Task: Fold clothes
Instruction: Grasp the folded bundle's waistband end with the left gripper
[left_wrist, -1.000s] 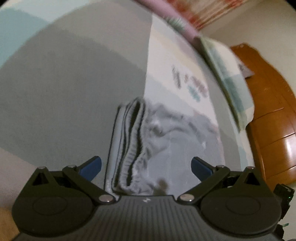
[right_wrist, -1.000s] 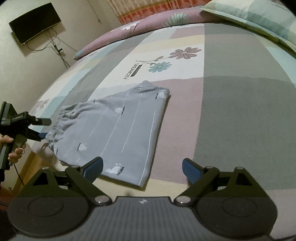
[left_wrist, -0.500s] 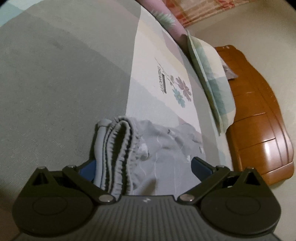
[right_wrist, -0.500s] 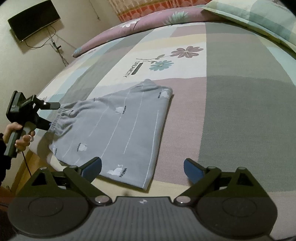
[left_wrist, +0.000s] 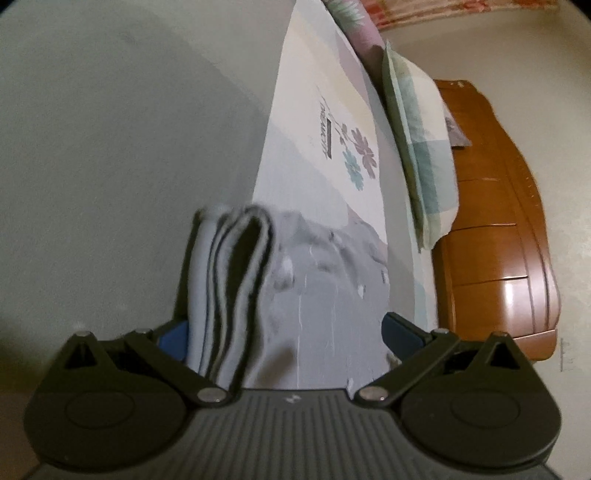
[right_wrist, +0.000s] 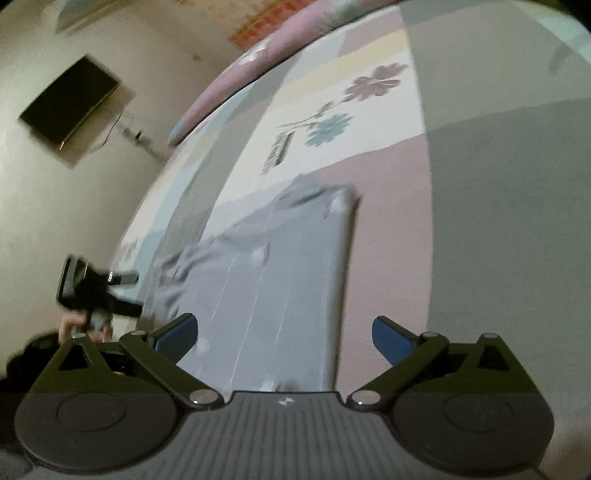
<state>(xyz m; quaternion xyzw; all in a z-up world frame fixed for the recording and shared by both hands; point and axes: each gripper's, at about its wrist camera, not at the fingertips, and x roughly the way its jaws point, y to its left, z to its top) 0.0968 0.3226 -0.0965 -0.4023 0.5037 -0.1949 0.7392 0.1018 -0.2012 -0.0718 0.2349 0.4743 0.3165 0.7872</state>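
- Grey shorts (right_wrist: 280, 280) lie flat near the edge of the bed (right_wrist: 480, 221), already doubled lengthwise, so a crosswise fold looks to be next.
- Left hand-held gripper (left_wrist: 284, 328) stands released, its fingers astride the bunched waistband (left_wrist: 236, 273), likely to pinch every layer at once.
- Right hand-held gripper (right_wrist: 284, 332) has just been opening; its pads press nothing, and the near hem sits between them, unclamped.

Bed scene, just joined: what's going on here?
A person with a handheld gripper in each hand is folding grey shorts laid flat on the patchwork bedspread. The left gripper is open around the elastic waistband; the right gripper, jaws just opening wider, straddles the hem end. Neither has closed on the fabric yet.
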